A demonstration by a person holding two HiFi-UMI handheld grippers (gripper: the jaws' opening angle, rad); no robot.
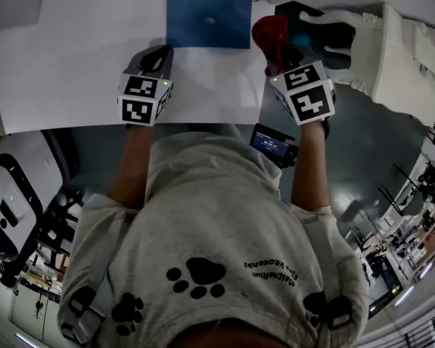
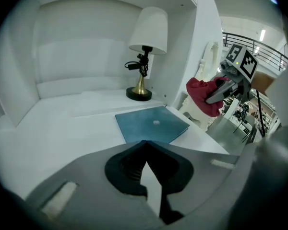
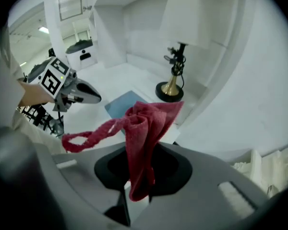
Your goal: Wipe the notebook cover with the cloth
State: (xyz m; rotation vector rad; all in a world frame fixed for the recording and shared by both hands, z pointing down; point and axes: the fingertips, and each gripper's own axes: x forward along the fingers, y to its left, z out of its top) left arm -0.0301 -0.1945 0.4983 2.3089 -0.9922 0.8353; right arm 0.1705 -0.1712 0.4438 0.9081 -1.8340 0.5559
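Note:
The blue notebook (image 1: 209, 20) lies flat on the white table (image 1: 72, 71), at its far side; it also shows in the left gripper view (image 2: 151, 123), with a small pale speck on its cover. My right gripper (image 1: 278, 53) hovers just right of the notebook, shut on a crumpled red cloth (image 1: 270, 33) that sticks up between the jaws (image 3: 143, 128); one twisted end trails left. My left gripper (image 1: 158, 55) hangs over the table near the notebook's front left corner, jaws together and holding nothing (image 2: 145, 145).
A brass lamp with a white shade (image 2: 146, 47) stands behind the notebook against the white wall. A white carved chair (image 1: 380, 42) is off the table's right edge. The table's front edge runs just under both grippers.

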